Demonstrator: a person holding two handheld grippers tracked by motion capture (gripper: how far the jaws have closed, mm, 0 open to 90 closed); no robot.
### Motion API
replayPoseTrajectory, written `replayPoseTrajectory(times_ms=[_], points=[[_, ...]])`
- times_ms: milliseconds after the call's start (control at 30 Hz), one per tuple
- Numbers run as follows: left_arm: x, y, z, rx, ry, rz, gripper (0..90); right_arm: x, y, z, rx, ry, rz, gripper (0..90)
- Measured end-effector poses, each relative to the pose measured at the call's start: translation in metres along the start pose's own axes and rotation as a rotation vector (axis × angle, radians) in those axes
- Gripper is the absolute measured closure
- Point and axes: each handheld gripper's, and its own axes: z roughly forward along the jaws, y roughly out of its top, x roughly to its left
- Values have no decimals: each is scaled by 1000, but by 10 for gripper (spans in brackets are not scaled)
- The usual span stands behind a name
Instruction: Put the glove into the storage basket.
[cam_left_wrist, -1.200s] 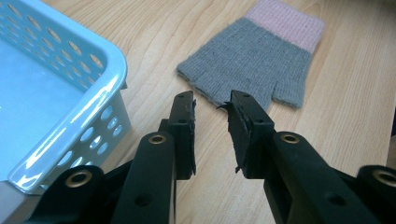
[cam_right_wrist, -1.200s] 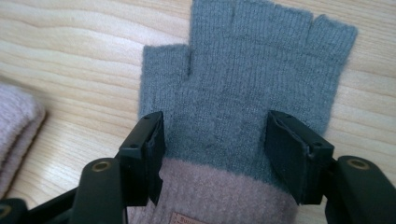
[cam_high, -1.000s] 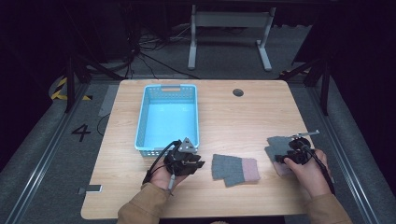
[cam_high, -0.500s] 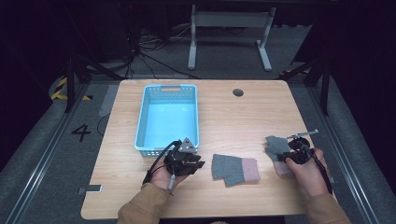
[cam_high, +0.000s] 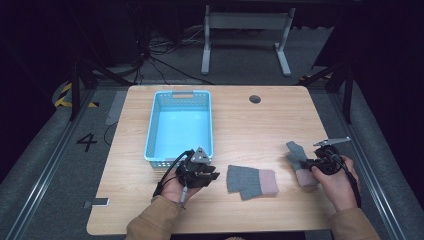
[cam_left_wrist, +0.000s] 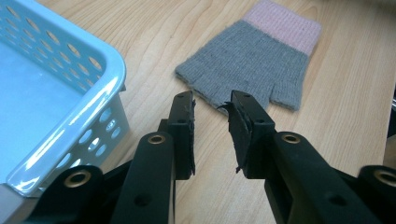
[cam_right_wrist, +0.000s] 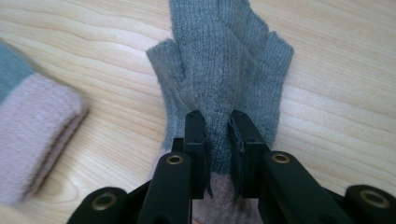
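Two grey knit gloves with pink cuffs lie on the wooden table. One glove (cam_high: 251, 181) (cam_left_wrist: 252, 60) lies flat at the front centre, just ahead of my left gripper (cam_high: 214, 175) (cam_left_wrist: 212, 100). That gripper's jaws stand a little apart over bare wood with nothing between them. The other glove (cam_high: 299, 159) (cam_right_wrist: 224, 56) lies at the right. My right gripper (cam_high: 306, 163) (cam_right_wrist: 217, 116) has just been closing its jaws, and its pads now pinch a raised fold of this glove's grey part near the cuff.
A light blue plastic basket (cam_high: 152, 131) (cam_left_wrist: 95, 91) stands left of centre, its front corner right beside my left gripper. The centre glove's pink cuff (cam_right_wrist: 32, 135) shows at the left of the right gripper view. The table's right edge (cam_high: 334, 150) is close to my right hand.
My right gripper's jaws have closed onto the right glove, bunching its fabric. The left hand and the centre glove have stayed where they were.
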Motion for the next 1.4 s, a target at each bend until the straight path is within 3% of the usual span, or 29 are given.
replayPoseTrajectory(times_ms=[367,733,800,1000,1200,1400], points=[[0,0,-1,-7,-12,-23,676,18,9,-20,-59,45,-69,788],[-1,-2,-5,-6,-13,-23,673,50,20,-30,-97,116,-213,785],[-1,-2,-5,-7,-14,-26,672,57,21,-31,-111,161,-255,785],[-1,-2,-5,-10,-16,-23,672,76,23,-32,-111,190,-329,783],[-3,-2,-5,-8,-19,-20,672,91,23,-29,-112,241,-415,781],[-2,-2,-4,-7,-19,-22,672,105,22,-20,-100,262,-488,779]])
